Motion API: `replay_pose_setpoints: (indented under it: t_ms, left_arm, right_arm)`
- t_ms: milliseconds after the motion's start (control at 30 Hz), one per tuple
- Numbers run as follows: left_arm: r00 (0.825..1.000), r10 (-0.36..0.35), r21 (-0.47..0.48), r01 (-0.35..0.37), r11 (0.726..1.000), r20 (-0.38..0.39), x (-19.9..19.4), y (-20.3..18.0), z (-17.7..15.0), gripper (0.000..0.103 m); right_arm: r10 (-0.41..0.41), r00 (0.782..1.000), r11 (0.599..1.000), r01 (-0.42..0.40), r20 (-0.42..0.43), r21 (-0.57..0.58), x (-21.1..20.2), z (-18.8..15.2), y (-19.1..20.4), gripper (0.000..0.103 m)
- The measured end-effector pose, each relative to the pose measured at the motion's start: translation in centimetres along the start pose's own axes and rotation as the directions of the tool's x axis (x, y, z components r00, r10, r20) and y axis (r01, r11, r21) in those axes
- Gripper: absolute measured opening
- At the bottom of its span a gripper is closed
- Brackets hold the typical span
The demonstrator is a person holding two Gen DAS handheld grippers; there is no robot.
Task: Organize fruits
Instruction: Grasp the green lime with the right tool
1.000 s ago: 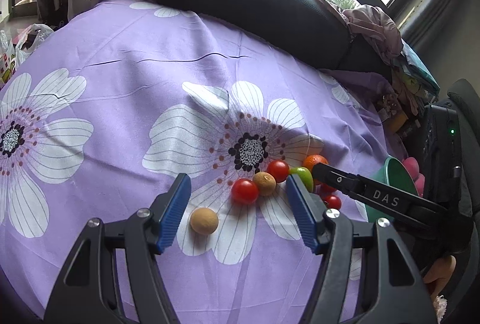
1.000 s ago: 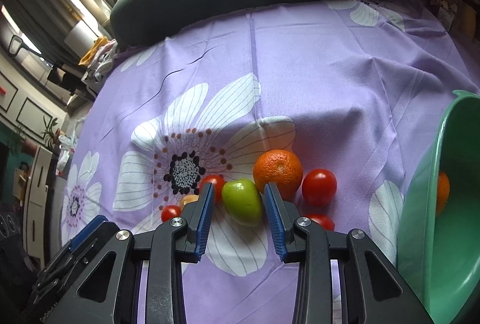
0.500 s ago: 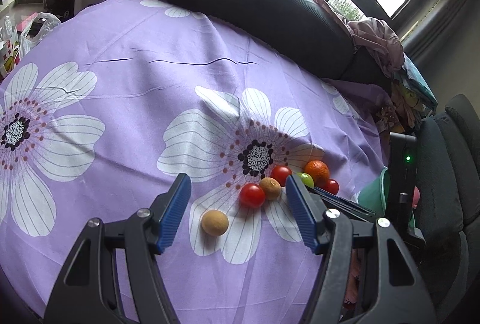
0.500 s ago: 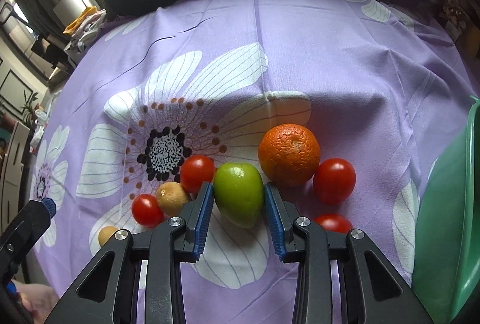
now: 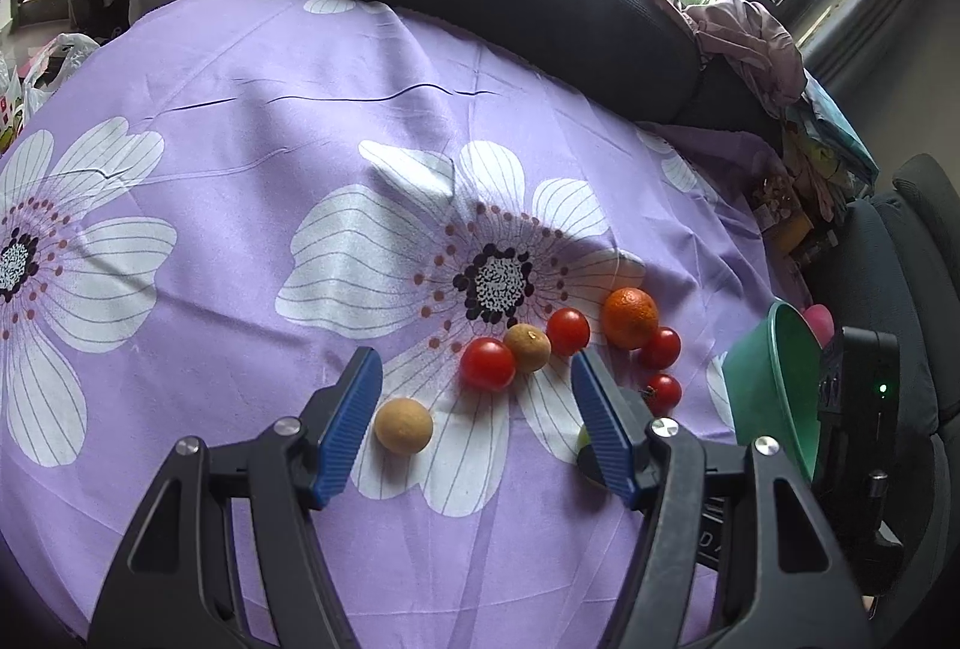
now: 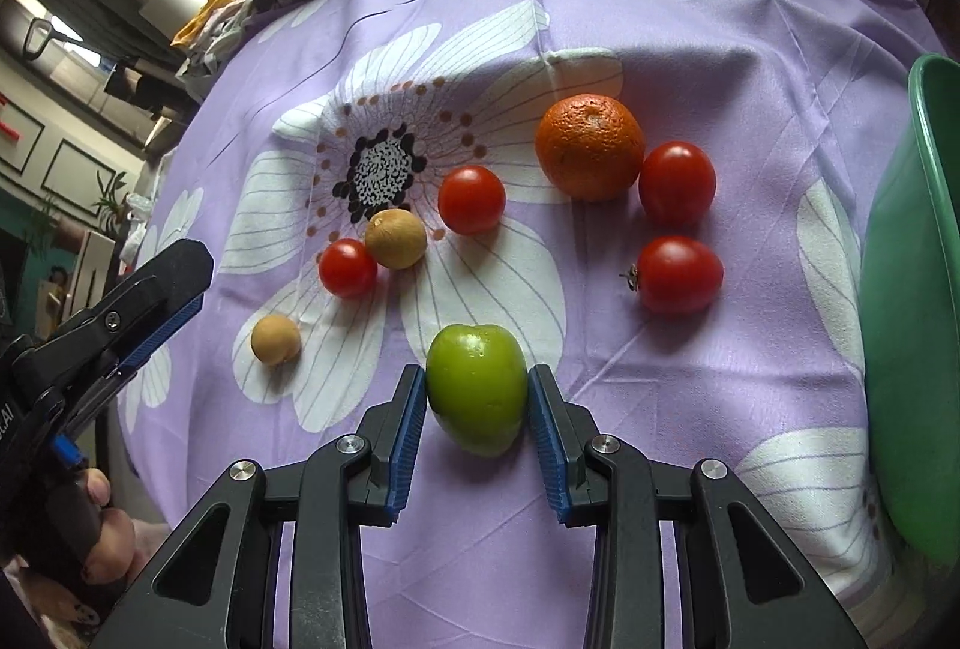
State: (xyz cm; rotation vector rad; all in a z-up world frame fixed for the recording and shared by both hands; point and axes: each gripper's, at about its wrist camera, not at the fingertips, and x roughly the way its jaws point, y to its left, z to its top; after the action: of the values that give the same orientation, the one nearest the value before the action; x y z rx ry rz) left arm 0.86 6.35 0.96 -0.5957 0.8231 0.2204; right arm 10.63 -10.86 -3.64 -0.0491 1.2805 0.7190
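Here, a green fruit [image 6: 477, 388] is clamped between the blue pads of the right gripper [image 6: 477, 403], both pads pressed against its sides. It is held above a purple cloth [image 6: 720, 18] printed with large white flowers, apart from the other fruit.

On the cloth beyond it, an orange [image 6: 589, 146] is seen touching a red tomato [image 6: 677, 183], with a second tomato [image 6: 679, 274] just below that one. Further left, a third tomato [image 6: 471, 199], a tan round fruit [image 6: 396, 238] and a fourth tomato [image 6: 348, 268] are lined up close together. A smaller tan fruit [image 6: 275, 339] lies by itself nearer the left gripper [image 5: 474, 421].

The left gripper is held wide open with nothing between its fingers, hovering over the cloth with the lone tan fruit between them. A green bowl [image 6: 918, 289] is placed at the right edge of the cloth.
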Motion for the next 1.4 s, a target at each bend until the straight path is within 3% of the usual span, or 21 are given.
replay_pose_setpoints:
  t_ms: [133,267,400,533,700,867,1067,1233,1400]
  left_arm:
    - [0.999,-0.013,-0.004,0.013,1.000,-0.030,0.6,-0.2,-0.2,0.065]
    - [0.998,-0.033,0.019,0.034,0.999,-0.049,1.0,-1.1,-0.6,0.066]
    - [0.991,-0.077,0.031,0.081,0.996,-0.105,2.0,-2.2,-1.4,0.065]
    - [0.985,-0.084,0.092,0.099,0.991,-0.149,3.0,-4.0,-2.5,0.065]
    - [0.978,-0.072,0.150,0.102,0.983,-0.198,4.0,-5.1,-3.6,0.060]
    - [0.973,-0.065,0.152,0.100,0.983,-0.223,4.6,-5.0,-3.9,0.049]
    - [0.964,-0.109,0.107,0.138,0.985,-0.241,4.7,-4.7,-4.1,0.035]
    - [0.957,-0.138,0.089,0.166,0.982,-0.256,5.0,-5.0,-4.4,0.029]
    - [0.962,-0.132,0.094,0.158,0.983,-0.241,4.9,-5.2,-4.4,0.029]
  right_arm:
    - [0.003,0.999,1.000,-0.002,0.043,-0.020,-1.4,0.3,0.0,0.037]
    - [0.058,0.995,0.998,-0.057,0.080,-0.021,-2.5,0.8,-0.6,0.037]
    - [0.123,0.985,0.987,-0.134,0.118,0.085,-3.2,1.3,-2.7,0.037]
    - [0.205,0.970,0.966,-0.222,0.128,0.133,-3.2,1.3,-3.3,0.037]
    - [0.253,0.964,0.952,-0.264,0.083,0.153,-2.0,1.0,-2.7,0.037]
    - [0.213,0.976,0.967,-0.218,0.048,0.133,-0.9,1.0,-1.9,0.037]
    - [0.195,0.981,0.971,-0.196,0.026,0.135,0.0,1.0,-1.7,0.037]
    - [0.194,0.981,0.970,-0.195,0.020,0.145,0.3,1.1,-1.8,0.037]
    - [0.184,0.983,0.973,-0.186,0.029,0.136,0.3,1.1,-1.8,0.036]
